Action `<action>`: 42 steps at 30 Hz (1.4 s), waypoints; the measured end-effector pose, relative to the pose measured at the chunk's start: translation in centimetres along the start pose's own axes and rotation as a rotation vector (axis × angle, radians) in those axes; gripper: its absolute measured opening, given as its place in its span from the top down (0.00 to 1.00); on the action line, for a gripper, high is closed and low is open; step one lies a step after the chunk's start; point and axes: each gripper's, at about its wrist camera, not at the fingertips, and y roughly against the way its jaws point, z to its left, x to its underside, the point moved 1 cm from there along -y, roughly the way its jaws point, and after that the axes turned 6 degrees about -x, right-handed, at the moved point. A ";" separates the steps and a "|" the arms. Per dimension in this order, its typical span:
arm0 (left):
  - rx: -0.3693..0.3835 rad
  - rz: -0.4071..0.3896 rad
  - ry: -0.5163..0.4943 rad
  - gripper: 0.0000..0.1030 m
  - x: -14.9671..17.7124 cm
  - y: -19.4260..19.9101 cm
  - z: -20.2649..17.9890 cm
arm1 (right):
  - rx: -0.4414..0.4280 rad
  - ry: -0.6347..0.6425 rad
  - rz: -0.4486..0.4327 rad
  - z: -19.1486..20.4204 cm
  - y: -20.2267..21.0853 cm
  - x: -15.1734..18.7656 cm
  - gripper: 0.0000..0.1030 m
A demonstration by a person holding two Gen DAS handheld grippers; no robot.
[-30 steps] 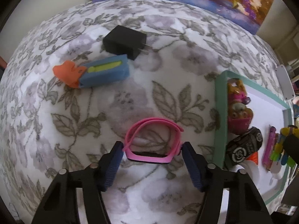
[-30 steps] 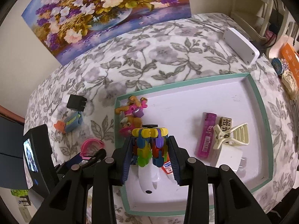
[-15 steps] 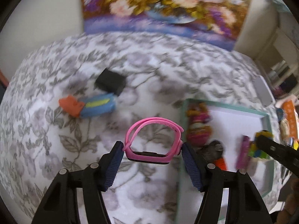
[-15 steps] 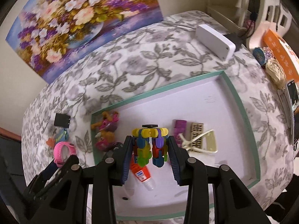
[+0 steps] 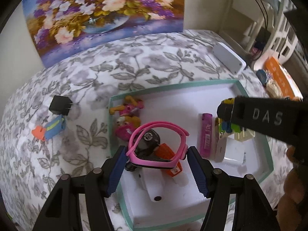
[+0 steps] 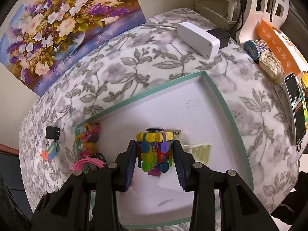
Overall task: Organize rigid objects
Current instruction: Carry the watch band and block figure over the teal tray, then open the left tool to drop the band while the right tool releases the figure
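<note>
Holding pink band (image 5: 157, 144) clamped in your left tool (image 5: 156, 170), directly above tray (image 5: 268, 154); right tool (image 6: 155, 163) grips block toy (image 6: 155, 154).

Purple lighter (image 6: 154, 172) mostly hidden beneath multicoloured block toy (image 6: 155, 151). Painting (image 5: 104, 13) cropped at 12 o'clock. Phone (image 6: 295, 107) screen illegible.

"DAS" on right gripper (image 5: 227, 113)
</note>
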 end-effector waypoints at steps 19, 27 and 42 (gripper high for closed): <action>-0.018 0.015 0.014 0.26 0.1 -0.5 0.1 | 0.022 0.004 0.014 0.3 -0.2 0.2 0.55; -0.026 0.024 0.056 0.25 0.0 -0.4 1.5 | 0.046 0.009 -0.005 0.3 0.0 0.1 0.33; -0.122 0.038 0.379 0.00 0.2 -0.2 11.8 | 0.086 0.022 -0.016 0.5 -0.3 0.2 0.19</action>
